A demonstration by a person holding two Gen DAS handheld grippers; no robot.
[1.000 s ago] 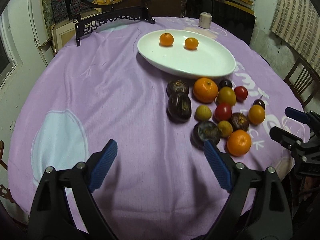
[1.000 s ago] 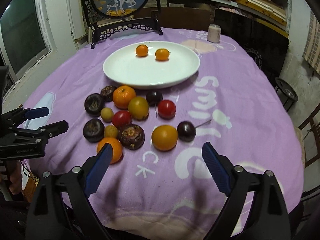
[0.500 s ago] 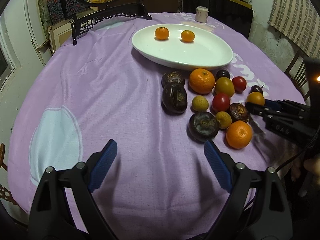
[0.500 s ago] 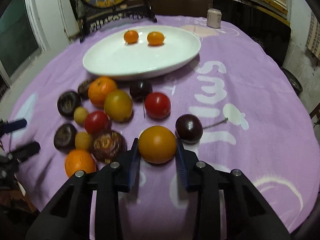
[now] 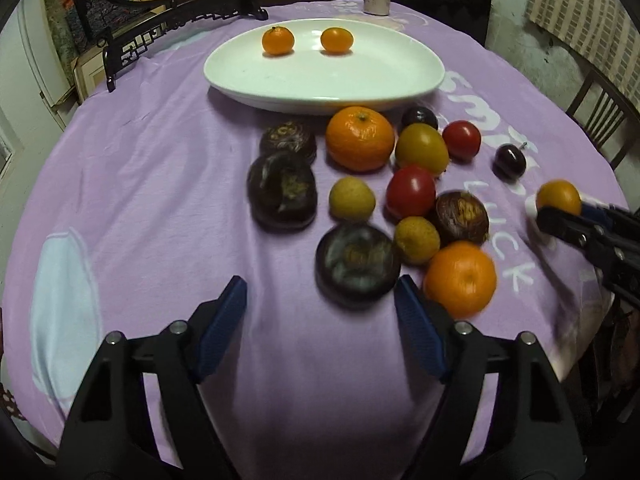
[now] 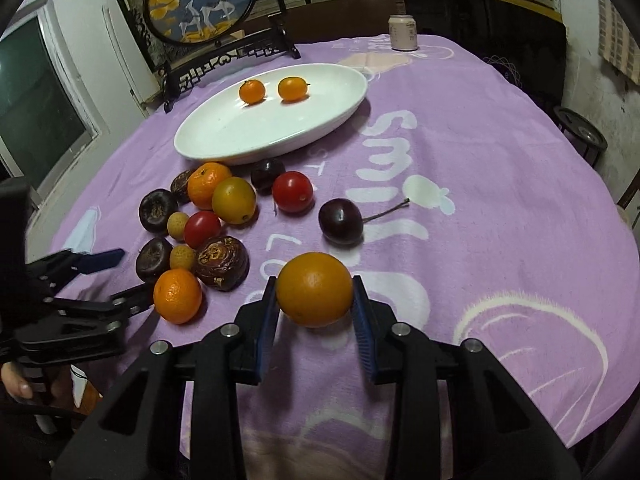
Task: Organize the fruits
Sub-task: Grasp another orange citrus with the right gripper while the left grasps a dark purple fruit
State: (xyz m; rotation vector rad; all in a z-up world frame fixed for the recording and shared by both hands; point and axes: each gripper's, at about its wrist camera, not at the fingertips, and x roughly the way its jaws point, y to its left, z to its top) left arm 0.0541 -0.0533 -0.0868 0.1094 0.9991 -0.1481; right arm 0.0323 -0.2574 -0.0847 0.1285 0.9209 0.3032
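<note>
Between the blue pads of my right hand-held gripper (image 6: 315, 309) sits a yellow-orange fruit (image 6: 314, 289), pinched from both sides and held just above the purple cloth (image 6: 480, 200) that covers the counter. My left hand-held gripper (image 5: 320, 308) hangs over the near edge of the pile with its jaws closing and only bare cloth between them; a dark wrinkled fruit (image 5: 357, 263) lies just ahead of its pads, and a large orange (image 5: 460, 278) sits right beside its right-hand pad.

Beyond these lies the rest of the heap, packed close together: two small yellowish fruits (image 5: 352, 198), a brown wrinkled one (image 5: 462, 216), a red tomato (image 5: 411, 191), two more dark wrinkled fruits (image 5: 282, 194) on the left side, a yellow-green fruit (image 5: 421, 148), a bigger orange (image 5: 359, 138) and a second red tomato (image 5: 461, 140). One dark plum (image 6: 341, 221) with a long stem lies apart from the heap, ahead of the fruit I am gripping; another dark plum (image 6: 267, 173) is tucked against the plate's rim.

Farther on stands the white oval plate (image 5: 380, 76), with two small oranges (image 5: 278, 40) side by side near its far edge, not touching. At the back of the counter are a pale jar (image 6: 403, 32) and a round painted screen on a dark carved stand (image 6: 200, 0).
</note>
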